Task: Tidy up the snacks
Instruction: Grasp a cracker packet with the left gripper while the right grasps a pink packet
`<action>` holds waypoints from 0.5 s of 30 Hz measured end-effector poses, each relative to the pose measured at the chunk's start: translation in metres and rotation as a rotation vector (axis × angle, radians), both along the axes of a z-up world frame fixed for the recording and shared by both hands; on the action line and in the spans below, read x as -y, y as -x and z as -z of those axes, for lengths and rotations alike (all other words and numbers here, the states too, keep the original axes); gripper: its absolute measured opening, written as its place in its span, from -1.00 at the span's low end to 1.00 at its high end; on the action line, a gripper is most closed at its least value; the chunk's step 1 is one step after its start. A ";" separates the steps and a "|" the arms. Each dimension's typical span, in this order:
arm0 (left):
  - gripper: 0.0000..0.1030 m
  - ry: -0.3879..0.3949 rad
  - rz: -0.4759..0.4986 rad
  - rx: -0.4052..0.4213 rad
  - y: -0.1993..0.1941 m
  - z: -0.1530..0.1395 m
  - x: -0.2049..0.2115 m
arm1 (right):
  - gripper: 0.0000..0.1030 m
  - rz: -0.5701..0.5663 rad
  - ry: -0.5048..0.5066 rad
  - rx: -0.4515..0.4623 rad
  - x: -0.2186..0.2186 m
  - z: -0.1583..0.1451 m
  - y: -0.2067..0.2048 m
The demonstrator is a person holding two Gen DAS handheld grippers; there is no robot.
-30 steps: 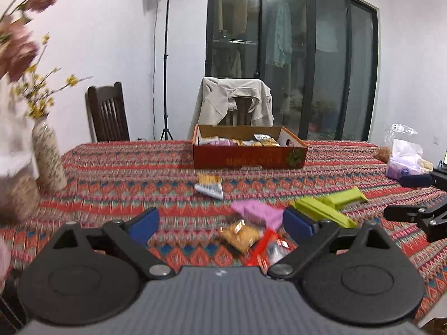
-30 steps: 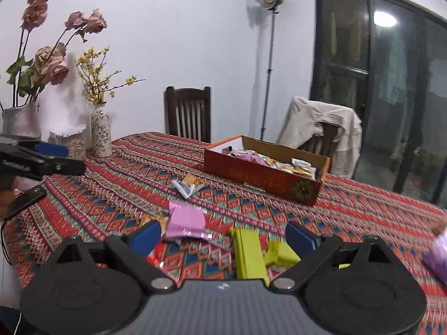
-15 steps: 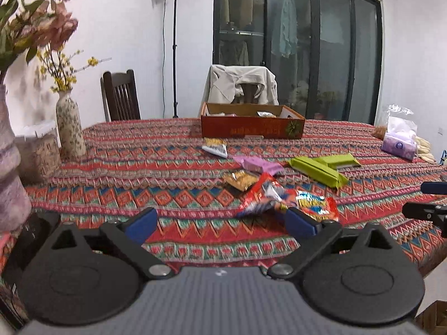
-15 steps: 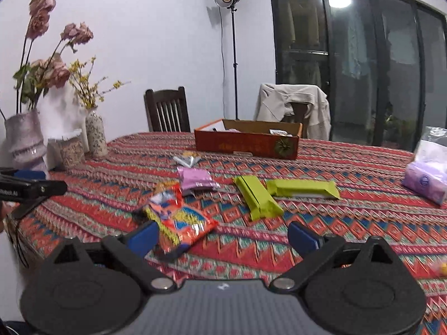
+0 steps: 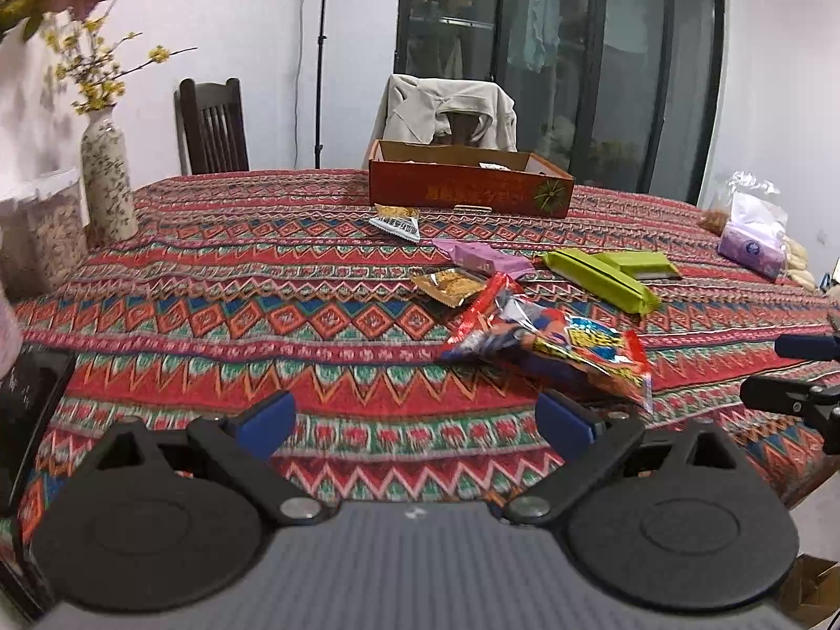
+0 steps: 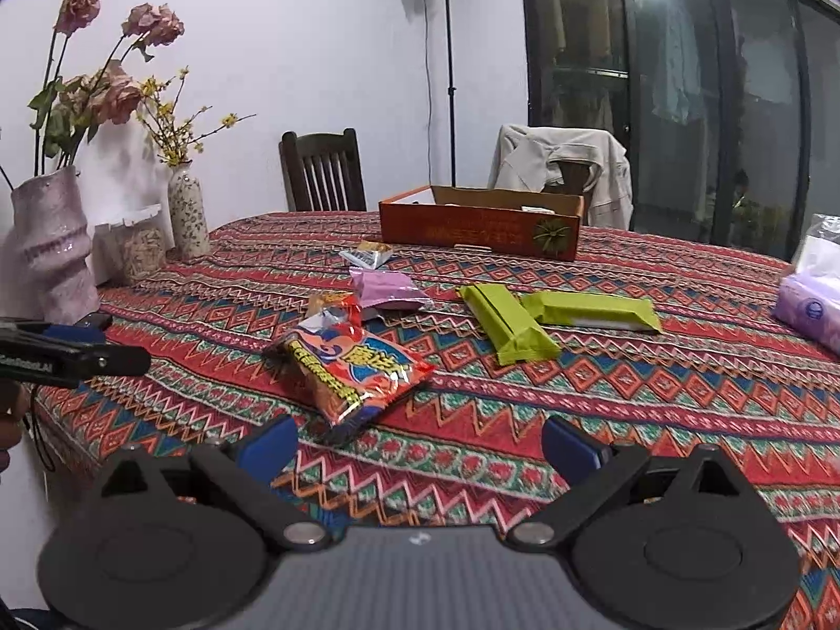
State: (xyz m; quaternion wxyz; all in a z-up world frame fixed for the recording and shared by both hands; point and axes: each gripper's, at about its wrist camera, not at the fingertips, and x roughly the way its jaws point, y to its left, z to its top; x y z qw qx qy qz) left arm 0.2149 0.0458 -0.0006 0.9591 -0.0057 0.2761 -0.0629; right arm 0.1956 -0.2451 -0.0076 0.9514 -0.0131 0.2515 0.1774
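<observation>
The left gripper (image 5: 415, 420) hangs low over the near edge of the patterned tablecloth (image 5: 262, 283), its blue-padded jaws spread wide and holding nothing. The right gripper (image 6: 420, 443) is level beside it, jaws likewise wide apart and empty. Just ahead of both, slightly right of the left one and slightly left of the right one, lies the red crisp bag (image 6: 352, 367), flat and crinkly. Beyond it sit a small orange packet (image 5: 446, 286), a pink packet (image 6: 386, 289) and two green bars (image 6: 509, 323), one touching the other at an angle. Farther still, a small white-and-yellow sachet (image 5: 396, 223) lies just in front of the orange box (image 6: 480, 231), which already holds some snacks.

The step in hand looks like picking the nearest snack. To do it well, I would bring one gripper down over the bag's edge, pinching the seam rather than the puffy middle, since the foil may slip or crush. Both grippers point forward and slightly down, roughly parallel, near the table's front edge and well short of the box.
</observation>
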 end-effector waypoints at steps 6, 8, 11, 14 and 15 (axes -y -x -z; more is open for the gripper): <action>0.82 -0.067 0.062 0.025 -0.051 -0.002 0.003 | 0.83 -0.032 -0.039 -0.019 -0.008 -0.001 -0.041; 0.75 -0.086 0.088 0.019 -0.077 -0.001 0.004 | 0.70 -0.050 -0.042 -0.023 -0.014 -0.003 -0.058; 0.75 -0.099 0.159 -0.003 -0.119 0.002 0.008 | 0.63 -0.091 -0.049 -0.018 -0.024 -0.007 -0.088; 0.75 -0.089 0.232 -0.048 -0.157 0.011 0.013 | 0.63 -0.135 -0.066 -0.025 -0.037 -0.011 -0.126; 0.75 -0.096 0.253 -0.059 -0.168 0.014 0.016 | 0.63 -0.145 -0.070 -0.028 -0.041 -0.012 -0.139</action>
